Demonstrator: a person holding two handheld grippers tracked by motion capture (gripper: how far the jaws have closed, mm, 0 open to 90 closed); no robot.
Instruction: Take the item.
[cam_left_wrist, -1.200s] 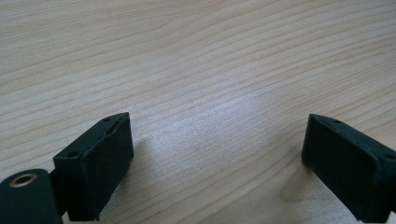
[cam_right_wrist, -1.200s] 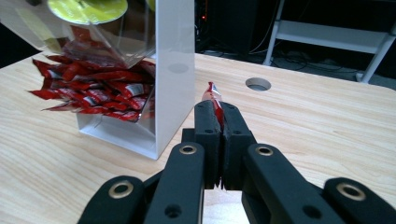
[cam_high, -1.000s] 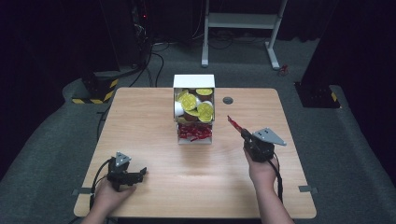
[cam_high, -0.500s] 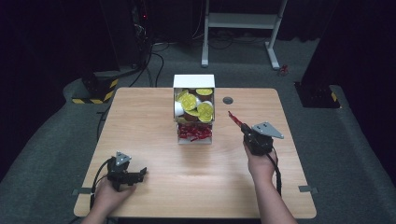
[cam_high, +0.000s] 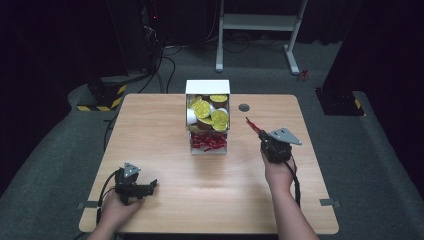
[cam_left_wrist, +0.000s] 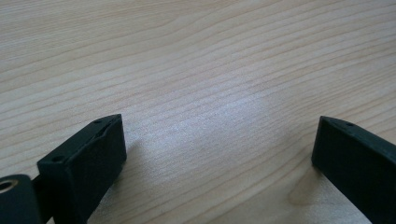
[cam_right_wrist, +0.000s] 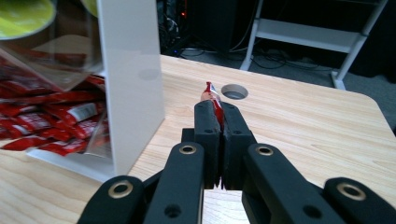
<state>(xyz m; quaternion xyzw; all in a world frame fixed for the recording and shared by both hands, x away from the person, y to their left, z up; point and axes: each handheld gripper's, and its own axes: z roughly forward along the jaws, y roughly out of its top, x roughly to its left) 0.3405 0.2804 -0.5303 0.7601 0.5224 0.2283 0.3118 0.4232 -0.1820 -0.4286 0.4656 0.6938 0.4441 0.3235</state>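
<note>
A white organiser box (cam_high: 207, 87) stands at the table's far middle, with yellow-lidded pods (cam_high: 210, 114) above and red sachets (cam_high: 208, 143) in its lower tray. My right gripper (cam_high: 256, 131) is to the right of the box, shut on a thin red sachet (cam_high: 251, 124) that sticks out past its tips. In the right gripper view the red sachet (cam_right_wrist: 211, 95) is pinched between the jaws of my right gripper (cam_right_wrist: 218, 112), with the box's white wall (cam_right_wrist: 133, 79) close on the left. My left gripper (cam_high: 150, 187) rests low at the near left, open over bare wood (cam_left_wrist: 210, 107).
A round cable hole (cam_high: 244, 107) lies in the table just right of the box. Beyond the far edge are a white frame stand (cam_high: 260, 22), cables on the floor and a yellow-black striped block (cam_high: 107, 97).
My right gripper with the red sachet has drifted slightly up and away from the near edge. The left gripper has stayed where it was.
</note>
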